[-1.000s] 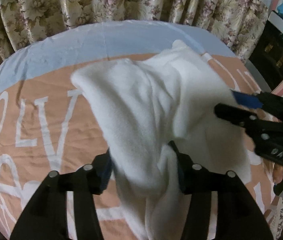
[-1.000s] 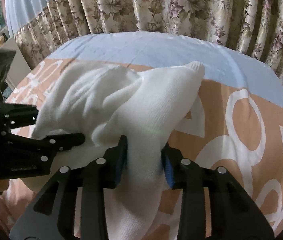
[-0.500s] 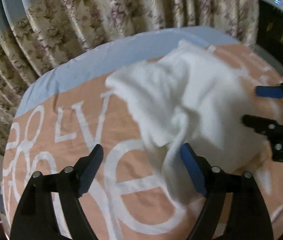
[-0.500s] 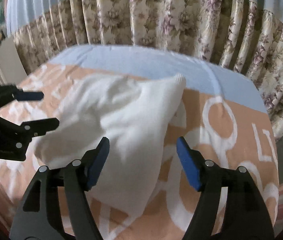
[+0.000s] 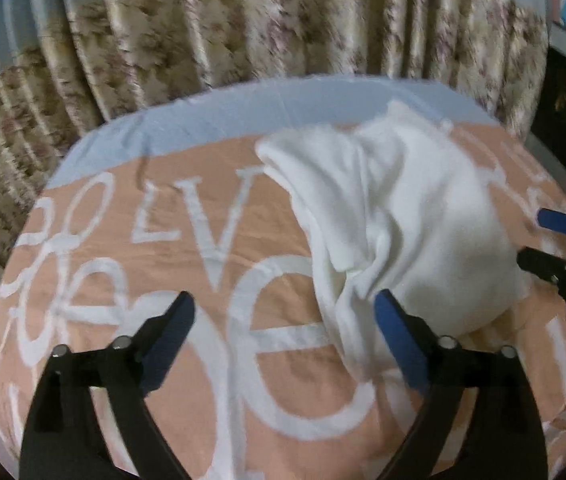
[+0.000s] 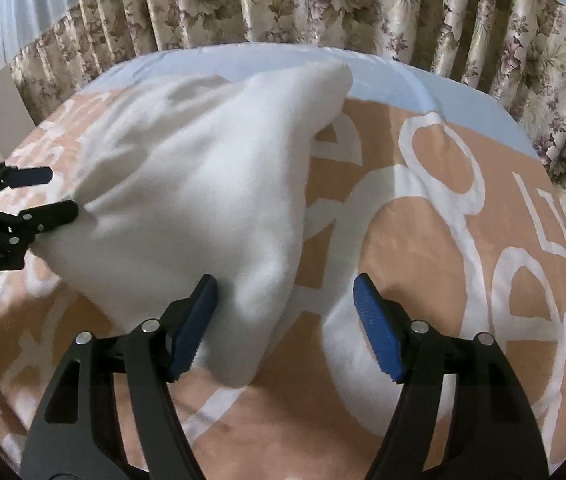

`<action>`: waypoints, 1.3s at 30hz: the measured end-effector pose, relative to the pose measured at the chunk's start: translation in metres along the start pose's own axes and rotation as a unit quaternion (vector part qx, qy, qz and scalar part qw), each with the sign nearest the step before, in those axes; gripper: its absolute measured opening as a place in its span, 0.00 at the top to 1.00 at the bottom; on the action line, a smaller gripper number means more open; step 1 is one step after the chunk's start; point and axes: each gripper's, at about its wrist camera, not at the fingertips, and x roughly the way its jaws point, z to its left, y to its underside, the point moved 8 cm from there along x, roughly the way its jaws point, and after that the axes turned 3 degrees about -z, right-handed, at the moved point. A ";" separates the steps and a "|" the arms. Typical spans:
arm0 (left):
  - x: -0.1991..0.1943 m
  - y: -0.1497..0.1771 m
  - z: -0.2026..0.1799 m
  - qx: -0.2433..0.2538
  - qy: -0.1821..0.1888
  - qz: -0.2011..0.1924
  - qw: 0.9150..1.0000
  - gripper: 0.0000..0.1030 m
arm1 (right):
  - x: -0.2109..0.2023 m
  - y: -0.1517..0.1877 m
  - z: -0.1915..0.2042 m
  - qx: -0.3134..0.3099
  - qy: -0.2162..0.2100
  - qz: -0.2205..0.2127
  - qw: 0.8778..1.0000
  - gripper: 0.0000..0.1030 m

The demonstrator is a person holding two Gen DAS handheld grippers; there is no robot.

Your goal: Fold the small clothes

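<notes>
Bedspread [image 6: 423, 248] carries everything here: peach cloth with big white letters and a pale blue band along its far edge, backed by flowered curtains [image 6: 323, 0]. It belongs to a bed, soft and yielding, so anything pressed into it will sink and drag.

On the bedspread lies the white garment [image 6: 203, 184], a thick fleecy piece bunched into a loose mound, with one corner peaked toward the blue band and its near edge drooping toward both cameras. Judging by the ridges and the pocket of shadow in the left wrist view, the fold is only roughly laid, not flat.

The right tool [image 6: 285, 320] stands wide open and holds nothing; its left blue pad is just beside, perhaps touching, the near lobe of the white garment. The left tool [image 5: 283, 332] is likewise wide open and empty, with its right pad near the garment's trailing edge. Each tool also shows at the side of the other's view, close against the mound.

Risks, as I judge them:
- The puffy mound may spring open or slump sideways once left alone, since nothing pins it.
- A closing pad so near the fleece could snag a single layer and pull the fold apart.
- A grasp that goes too deep could catch the bedspread together with the garment.
- The left wrist view is blurred, so edge positions there are uncertain.
</notes>
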 end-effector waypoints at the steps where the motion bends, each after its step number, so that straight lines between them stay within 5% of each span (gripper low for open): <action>1: -0.012 -0.004 0.004 -0.011 -0.005 -0.009 1.000 0.05 | -0.013 -0.006 0.005 0.000 -0.003 -0.014 1.000 0.30; 3: -0.044 -0.012 0.015 -0.033 -0.018 -0.039 0.999 0.02 | -0.043 -0.022 0.013 0.007 -0.008 -0.050 0.999 0.14; 6: -0.075 -0.014 0.027 -0.050 -0.041 -0.058 0.996 0.02 | -0.084 -0.044 0.024 0.013 -0.002 -0.106 0.994 0.03; 10: -0.108 -0.005 0.030 -0.075 -0.038 -0.069 0.994 0.02 | -0.131 -0.059 0.038 0.038 0.031 -0.158 0.986 0.03; 19: -0.152 0.030 0.008 -0.037 -0.043 -0.081 0.995 0.02 | -0.166 -0.037 0.066 0.056 0.120 -0.186 0.974 0.03; 27: -0.190 0.036 0.005 -0.047 -0.082 -0.124 0.988 0.02 | -0.195 -0.016 0.077 0.094 0.137 -0.198 0.966 0.03; 39: -0.205 0.042 0.004 -0.068 -0.064 -0.120 0.988 0.02 | -0.225 0.004 0.089 0.096 0.158 -0.208 0.961 0.03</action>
